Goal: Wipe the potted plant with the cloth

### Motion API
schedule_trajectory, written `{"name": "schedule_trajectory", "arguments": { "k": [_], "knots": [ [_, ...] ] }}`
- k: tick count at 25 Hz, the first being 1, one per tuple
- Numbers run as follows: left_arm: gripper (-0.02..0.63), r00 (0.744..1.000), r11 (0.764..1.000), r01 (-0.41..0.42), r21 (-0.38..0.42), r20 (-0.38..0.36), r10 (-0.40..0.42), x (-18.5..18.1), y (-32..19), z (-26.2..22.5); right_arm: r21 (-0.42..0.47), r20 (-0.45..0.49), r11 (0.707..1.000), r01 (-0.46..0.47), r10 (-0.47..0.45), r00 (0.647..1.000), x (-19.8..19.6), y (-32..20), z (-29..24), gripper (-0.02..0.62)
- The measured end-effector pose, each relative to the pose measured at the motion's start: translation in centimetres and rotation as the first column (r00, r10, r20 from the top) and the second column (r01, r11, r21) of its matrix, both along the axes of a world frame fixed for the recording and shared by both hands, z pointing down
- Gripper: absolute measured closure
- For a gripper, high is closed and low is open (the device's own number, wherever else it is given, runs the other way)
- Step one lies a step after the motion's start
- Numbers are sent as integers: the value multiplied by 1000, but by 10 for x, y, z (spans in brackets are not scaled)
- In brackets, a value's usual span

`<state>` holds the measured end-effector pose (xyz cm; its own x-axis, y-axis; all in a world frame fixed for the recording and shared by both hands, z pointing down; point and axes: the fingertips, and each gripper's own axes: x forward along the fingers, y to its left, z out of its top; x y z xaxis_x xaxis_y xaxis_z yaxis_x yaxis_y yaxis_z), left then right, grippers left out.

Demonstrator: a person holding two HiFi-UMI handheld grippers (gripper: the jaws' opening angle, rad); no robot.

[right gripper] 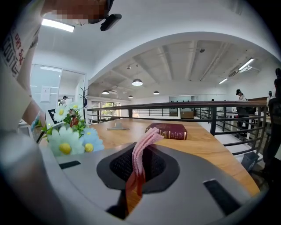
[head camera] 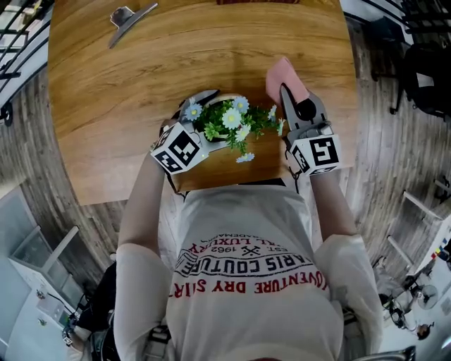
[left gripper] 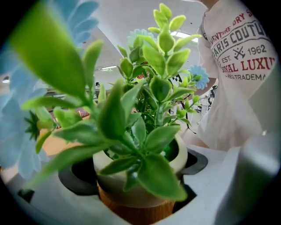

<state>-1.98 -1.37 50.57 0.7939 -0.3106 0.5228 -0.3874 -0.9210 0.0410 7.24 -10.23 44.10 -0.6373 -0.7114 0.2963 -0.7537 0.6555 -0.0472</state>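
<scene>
The wooden table (head camera: 141,92) bears a grey metal object (head camera: 130,20); a closed dark-red book (right gripper: 169,130) lies farther along.

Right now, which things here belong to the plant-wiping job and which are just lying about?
In the job:
potted plant, gripped at its pot by the left tongs
pink cloth, clamped in the right tongs

Lying about:
dark red book
grey metal clip
</scene>
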Motion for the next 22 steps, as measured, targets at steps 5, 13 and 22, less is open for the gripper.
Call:
{"name": "schedule_trajectory", "arguments": {
  "k": [5,13,22],
  "knots": [
    [83,999,999,23,48,-26,-22,-3,1,-8,5,-23,1000,-3,3,1000,-4,4,-11,555],
    [83,975,979,200,33,-108,-195,-39,-3,-50,24,-24,1000,-13,13,1000,-14,13,-50,555],
    [319,862,854,484,191,-270,-429,-83,-6,-174,120,-42,992,35,-30,999,-29,33,-110,555]
  ]
}}
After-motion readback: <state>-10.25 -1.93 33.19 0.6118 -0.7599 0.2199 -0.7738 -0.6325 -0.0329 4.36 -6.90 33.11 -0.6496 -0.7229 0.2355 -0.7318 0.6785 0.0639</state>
